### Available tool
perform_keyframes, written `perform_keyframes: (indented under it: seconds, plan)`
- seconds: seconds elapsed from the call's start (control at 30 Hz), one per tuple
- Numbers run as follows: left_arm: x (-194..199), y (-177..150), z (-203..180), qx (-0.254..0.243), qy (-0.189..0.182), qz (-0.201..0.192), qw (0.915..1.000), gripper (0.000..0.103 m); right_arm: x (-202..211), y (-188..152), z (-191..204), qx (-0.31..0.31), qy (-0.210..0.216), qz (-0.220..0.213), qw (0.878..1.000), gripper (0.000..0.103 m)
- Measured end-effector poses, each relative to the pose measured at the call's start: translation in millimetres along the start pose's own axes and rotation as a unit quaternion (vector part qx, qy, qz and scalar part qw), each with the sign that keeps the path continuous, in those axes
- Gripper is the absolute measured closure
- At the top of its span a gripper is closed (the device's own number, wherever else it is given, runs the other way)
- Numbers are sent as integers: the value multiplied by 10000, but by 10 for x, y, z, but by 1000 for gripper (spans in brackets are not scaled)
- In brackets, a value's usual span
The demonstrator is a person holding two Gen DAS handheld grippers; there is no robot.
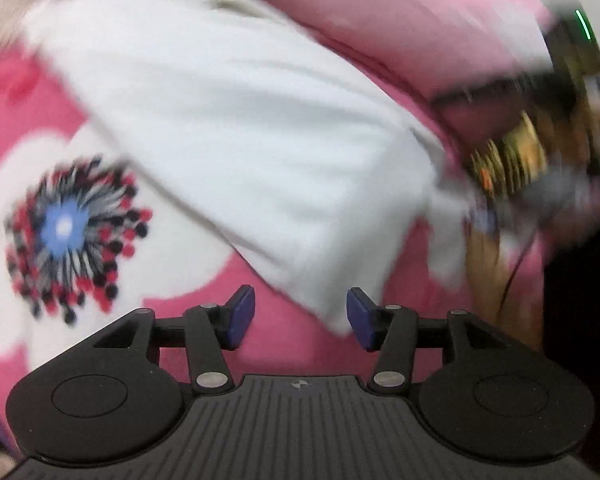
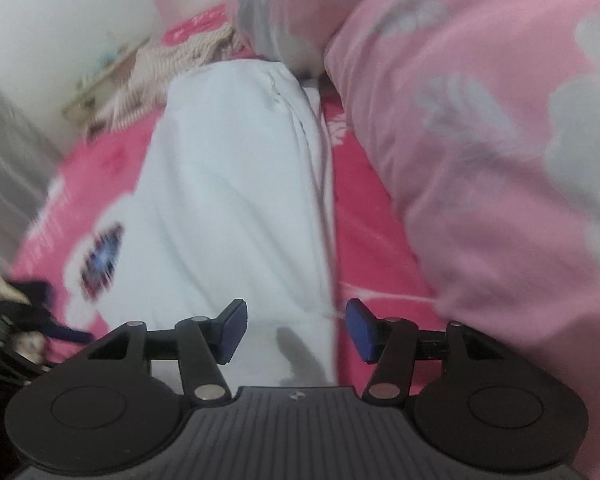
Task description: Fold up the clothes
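A white garment (image 1: 236,128) lies folded into a long strip on a pink bedsheet (image 1: 284,320) with a white flower print (image 1: 64,224). My left gripper (image 1: 301,316) hangs open just above the sheet, and the garment's near corner ends beside its right pad (image 1: 360,318) without being pinched. In the right wrist view the same garment (image 2: 228,184) runs away from me. My right gripper (image 2: 297,330) stands open over its near end; the cloth lies under the gap and the pads do not press on it. Both views are blurred.
A bulky pale pink quilt (image 2: 500,160) is heaped along the garment's right side, also at the top of the left view as the quilt (image 1: 400,20). The other gripper and a hand (image 1: 516,168) show at the garment's far end. A white wall (image 2: 60,40) lies beyond the bed.
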State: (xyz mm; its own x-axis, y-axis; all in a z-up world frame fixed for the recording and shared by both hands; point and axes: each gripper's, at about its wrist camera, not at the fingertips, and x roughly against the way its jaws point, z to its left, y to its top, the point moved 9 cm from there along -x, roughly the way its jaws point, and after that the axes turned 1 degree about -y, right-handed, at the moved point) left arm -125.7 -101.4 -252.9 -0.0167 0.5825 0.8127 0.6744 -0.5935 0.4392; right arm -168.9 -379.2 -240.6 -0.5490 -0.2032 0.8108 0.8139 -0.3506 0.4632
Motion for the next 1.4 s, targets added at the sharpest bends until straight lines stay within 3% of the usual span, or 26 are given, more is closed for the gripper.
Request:
perform_keyframes:
  seconds: [0.17, 0.23, 0.4, 0.53, 0.77, 0.87, 0.93, 1.03, 1.1, 1.27, 1.4]
  plan:
    - [-277, 41, 214, 1058, -406, -64, 9935, 52, -437, -43, -189, -717, 134, 361, 9967, 43]
    - [-379, 24, 265, 1340, -521, -70, 9896, 52, -477, -125, -252, -1278, 470, 485, 9895, 43]
    - [-430, 61, 175, 1428, -746, -188, 9868, 52, -499, -267, -173, -1387, 856, 667, 9844, 42]
    - [-473, 116, 93, 1155, -667, -126, 9910, 45, -518, -265, -167, -1429, 900, 635, 9836, 44]
    - [-561, 45, -57, 977, -796, -13, 9920, 45, -504, -255, -159, -1429, 1019, 622, 9825, 57]
    - [-618, -13, -122, 961, -1010, 155, 9901, 61, -524, -256, -146, -1351, 998, 592, 9840, 66]
    - [-645, -39, -112, 931, -1004, 182, 9904, 82, -506, -279, -146, -1350, 1033, 568, 9838, 74]
    - [-563, -45, -17, 1338, -1343, 117, 9818, 92, -433, -282, -122, -1425, 1202, 554, 9809, 82]
    - [-478, -43, 41, 1568, -1574, 54, 9750, 93, -358, -290, -84, -1453, 1343, 554, 9787, 84]
    - [98, -17, 111, 1205, -1696, -39, 9781, 94, -142, -350, 238, -1380, 1905, 761, 9689, 85]
    - [463, -207, 139, 916, -1576, 347, 9826, 94, -27, -537, 583, -1045, 2296, 1156, 9607, 85]
